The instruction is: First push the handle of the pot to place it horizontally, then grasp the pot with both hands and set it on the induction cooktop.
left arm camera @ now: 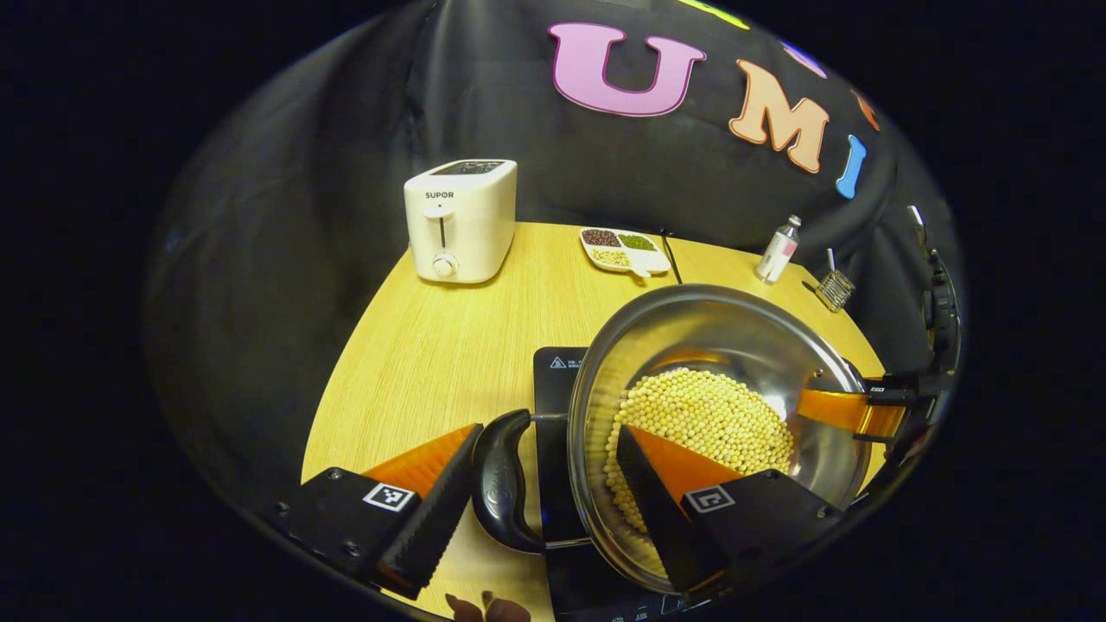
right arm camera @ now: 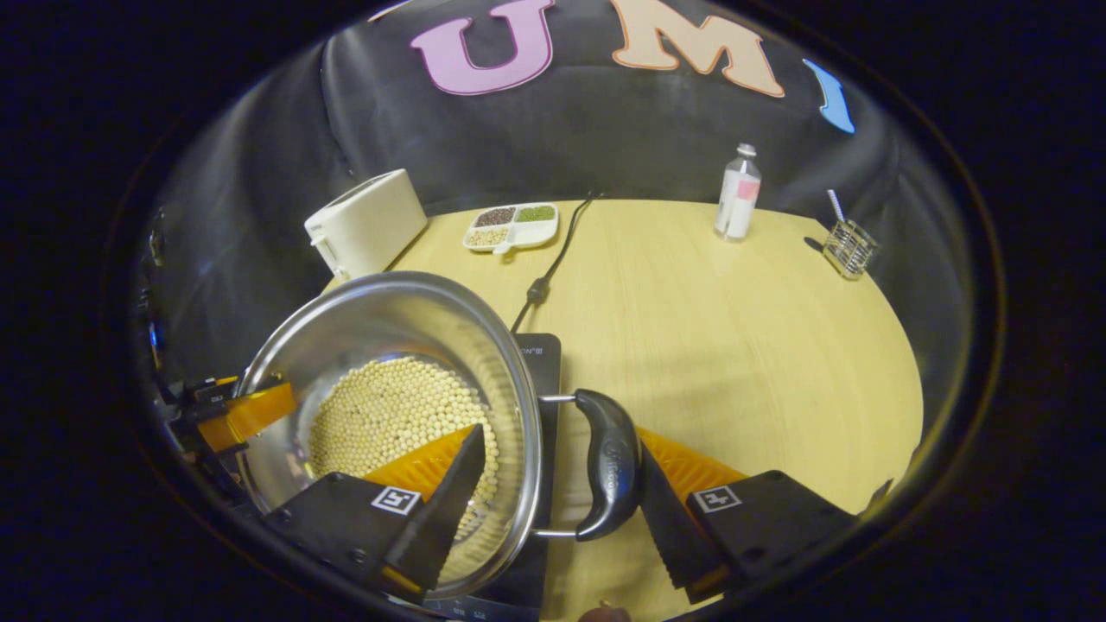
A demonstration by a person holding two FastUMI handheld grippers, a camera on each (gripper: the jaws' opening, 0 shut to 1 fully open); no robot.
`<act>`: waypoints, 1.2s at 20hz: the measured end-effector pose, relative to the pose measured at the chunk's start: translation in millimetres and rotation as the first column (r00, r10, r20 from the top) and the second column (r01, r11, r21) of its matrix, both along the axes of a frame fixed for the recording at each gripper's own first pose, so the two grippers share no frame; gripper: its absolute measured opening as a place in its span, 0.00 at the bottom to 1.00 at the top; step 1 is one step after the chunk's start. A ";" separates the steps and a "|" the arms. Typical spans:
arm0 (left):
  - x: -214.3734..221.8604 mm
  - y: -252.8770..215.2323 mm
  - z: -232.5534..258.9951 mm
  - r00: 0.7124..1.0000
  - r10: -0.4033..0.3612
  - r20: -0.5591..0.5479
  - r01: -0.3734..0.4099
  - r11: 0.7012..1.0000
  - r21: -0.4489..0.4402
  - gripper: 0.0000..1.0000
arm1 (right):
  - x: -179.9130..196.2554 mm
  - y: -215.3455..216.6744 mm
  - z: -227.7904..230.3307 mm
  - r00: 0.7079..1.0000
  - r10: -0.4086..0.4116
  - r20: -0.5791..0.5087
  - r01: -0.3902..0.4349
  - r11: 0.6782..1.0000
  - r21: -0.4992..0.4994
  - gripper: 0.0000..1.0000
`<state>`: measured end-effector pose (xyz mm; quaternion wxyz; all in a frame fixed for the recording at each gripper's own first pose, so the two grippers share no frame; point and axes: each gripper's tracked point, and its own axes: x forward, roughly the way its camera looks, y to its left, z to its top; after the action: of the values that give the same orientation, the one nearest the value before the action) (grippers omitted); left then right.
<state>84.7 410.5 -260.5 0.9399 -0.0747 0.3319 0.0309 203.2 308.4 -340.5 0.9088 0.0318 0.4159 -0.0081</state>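
A stainless steel pot [left arm camera: 691, 328] [right arm camera: 389, 311] filled with pale beans [left arm camera: 708, 415] [right arm camera: 389, 406] sits over the black induction cooktop [left arm camera: 553, 380] [right arm camera: 540, 363]; I cannot tell whether it rests on it. Its two black side handles lie level. My left gripper [left arm camera: 548, 429] straddles one handle [left arm camera: 505, 484], one finger outside it and one inside the rim, shut on the pot. My right gripper [right arm camera: 560, 436] clamps the opposite handle [right arm camera: 609, 466] the same way. Each gripper also appears across the pot in the other's view, the right gripper [left arm camera: 864, 410] and the left gripper [right arm camera: 233, 410].
On the wooden table [left arm camera: 432, 363] [right arm camera: 734, 345], a white toaster [left arm camera: 462, 220] [right arm camera: 367, 220] stands at the back, with a divided dish of grains [left arm camera: 624, 249] [right arm camera: 511, 226], a small bottle [left arm camera: 778, 250] [right arm camera: 737, 194] and a wire holder [left arm camera: 835, 289] [right arm camera: 848, 246]. The cooktop's cord [right arm camera: 553, 259] runs toward the wall.
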 end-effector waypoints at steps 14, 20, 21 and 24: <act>17.0 4.6 80.9 0.973 0.005 0.233 -0.039 0.989 0.142 0.97 | 14.7 -14.5 65.0 0.987 0.008 0.160 -0.008 1.000 -0.006 0.96; 3.0 -28.1 152.2 0.928 -0.004 0.374 -0.062 0.985 0.163 0.97 | 5.4 -32.5 132.2 0.958 0.021 0.285 -0.029 0.999 0.021 0.98; 1.8 -38.4 167.4 0.914 -0.011 0.406 -0.060 0.985 0.162 0.94 | 3.5 -36.7 144.5 0.950 0.025 0.312 -0.035 0.999 0.026 0.94; -2.3 -76.9 205.0 0.878 -0.029 0.478 -0.053 0.986 0.159 0.94 | -4.5 -56.4 181.5 0.915 0.051 0.401 -0.062 0.998 0.014 0.94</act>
<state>82.4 333.5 -55.5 0.9953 -0.0030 0.0852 0.0450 198.7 252.0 -159.0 0.9741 0.0326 0.2219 0.0303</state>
